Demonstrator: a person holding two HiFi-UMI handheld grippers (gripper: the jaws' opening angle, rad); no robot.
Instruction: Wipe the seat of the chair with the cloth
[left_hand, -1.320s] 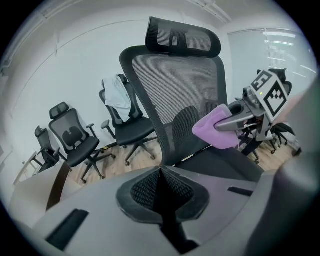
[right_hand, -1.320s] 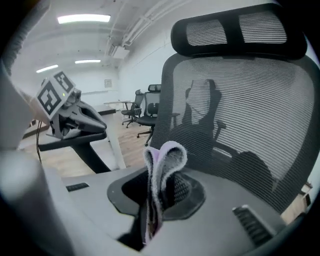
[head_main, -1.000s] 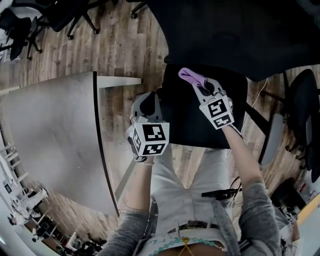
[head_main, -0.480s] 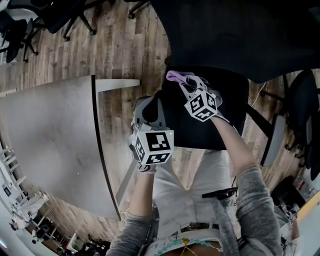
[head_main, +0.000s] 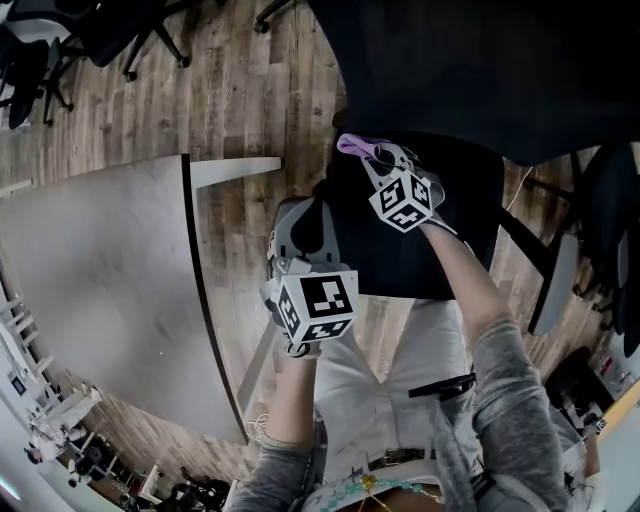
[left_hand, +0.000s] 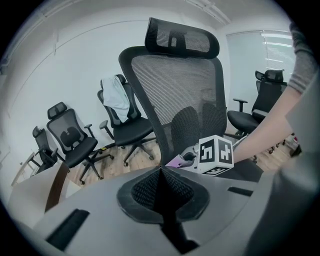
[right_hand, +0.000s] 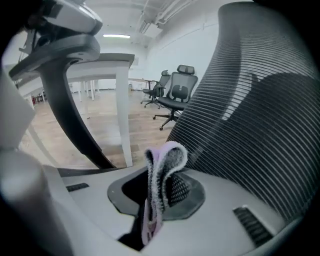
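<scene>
Two claws, right claw (head_main: 375, 157) pinching one purple cloth (head_main: 351, 146) over chair seat (head_main: 405, 262), left claw (left_hand: 161, 173) closed, empty

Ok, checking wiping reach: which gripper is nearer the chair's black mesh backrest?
Right. The right gripper, shut on the purple cloth, sits right by the black mesh backrest; the left gripper, shut and empty, is by the seat's left edge, farther away.

Wood-plank floor (head_main: 240, 90) carries the black chair (head_main: 400, 260), with a grey table (head_main: 100, 280) beside.
</scene>
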